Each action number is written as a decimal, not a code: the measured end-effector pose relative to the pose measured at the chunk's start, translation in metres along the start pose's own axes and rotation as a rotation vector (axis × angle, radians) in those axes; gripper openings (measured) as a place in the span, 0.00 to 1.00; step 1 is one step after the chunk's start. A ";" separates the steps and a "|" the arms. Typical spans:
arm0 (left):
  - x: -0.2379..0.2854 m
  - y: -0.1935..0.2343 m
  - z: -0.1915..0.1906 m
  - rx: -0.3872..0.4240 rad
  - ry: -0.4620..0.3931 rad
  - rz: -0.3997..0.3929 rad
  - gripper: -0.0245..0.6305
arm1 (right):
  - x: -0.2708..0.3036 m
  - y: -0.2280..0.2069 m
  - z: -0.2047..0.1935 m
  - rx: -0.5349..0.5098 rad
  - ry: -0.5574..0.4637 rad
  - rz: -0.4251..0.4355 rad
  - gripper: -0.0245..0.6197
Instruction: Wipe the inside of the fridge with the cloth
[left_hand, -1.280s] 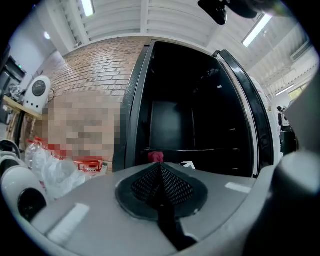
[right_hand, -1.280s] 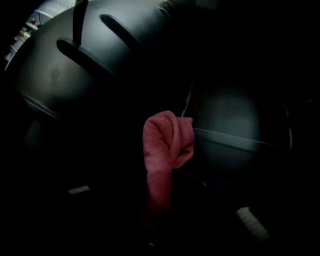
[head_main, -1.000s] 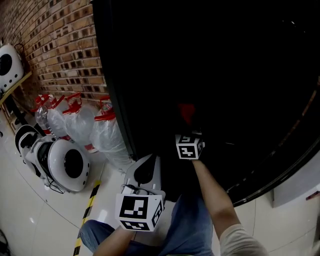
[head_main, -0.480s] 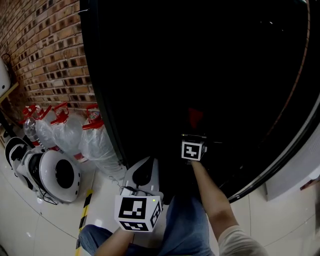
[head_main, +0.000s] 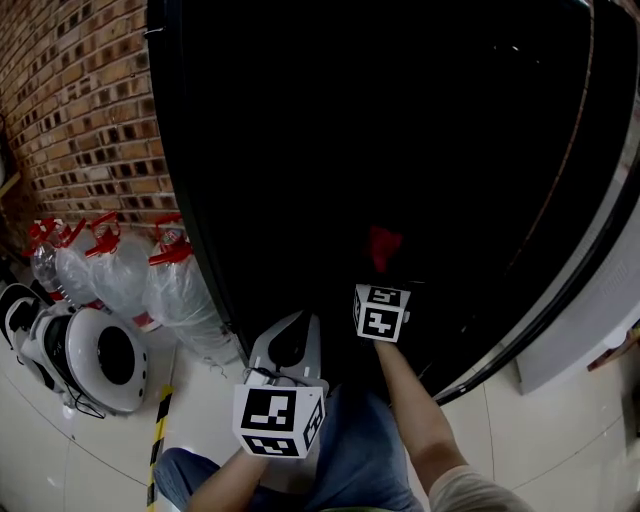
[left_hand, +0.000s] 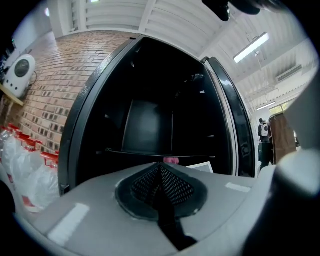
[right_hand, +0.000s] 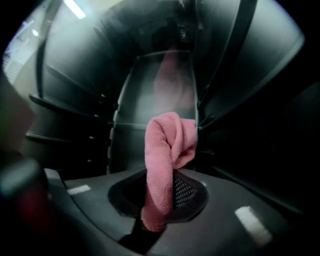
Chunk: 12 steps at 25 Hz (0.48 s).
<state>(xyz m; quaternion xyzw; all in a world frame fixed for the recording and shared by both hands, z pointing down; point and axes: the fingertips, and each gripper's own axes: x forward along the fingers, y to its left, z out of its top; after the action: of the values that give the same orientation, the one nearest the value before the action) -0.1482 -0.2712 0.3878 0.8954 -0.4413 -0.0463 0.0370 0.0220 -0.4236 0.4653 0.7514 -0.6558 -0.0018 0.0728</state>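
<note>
Right gripper view: the right claw is clamped on the lower end of the pink cloth. The cloth rises from between the jaws and flops over at its top. It is inside the fridge, close before the front edge of a glass shelf. Whether cloth and glass touch cannot be told.

Head view: the cloth shows only as a red patch in the dark fridge interior, beyond the right claw's marker cube. The left claw hangs low outside the opening, well apart from the cloth.

Left gripper view: the left claw has its jaws together with nothing between them. It faces the open fridge.

Handling, as judged: the cloth looks light, soft and limp, with a looped pile. It bends under its own weight and should not slip readily from the meshed pads. Held by one end, the free length offers a broad but floppy wiping face. A hold nearer the bunched middle would give a firmer wad for pressing on glass. The loose fold may catch on a shelf edge.
</note>
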 end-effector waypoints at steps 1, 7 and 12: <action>0.001 -0.003 -0.001 -0.001 0.002 -0.010 0.06 | -0.009 0.001 0.000 0.005 -0.004 0.003 0.13; 0.009 -0.017 -0.004 -0.005 0.003 -0.055 0.06 | -0.063 0.010 0.002 0.027 -0.037 0.026 0.13; 0.012 -0.022 -0.010 -0.025 0.005 -0.080 0.06 | -0.102 0.019 0.002 -0.027 -0.068 0.040 0.13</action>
<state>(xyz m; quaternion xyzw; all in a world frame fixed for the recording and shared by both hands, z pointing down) -0.1220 -0.2672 0.3950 0.9120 -0.4042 -0.0509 0.0477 -0.0110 -0.3260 0.4559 0.7367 -0.6726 -0.0349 0.0608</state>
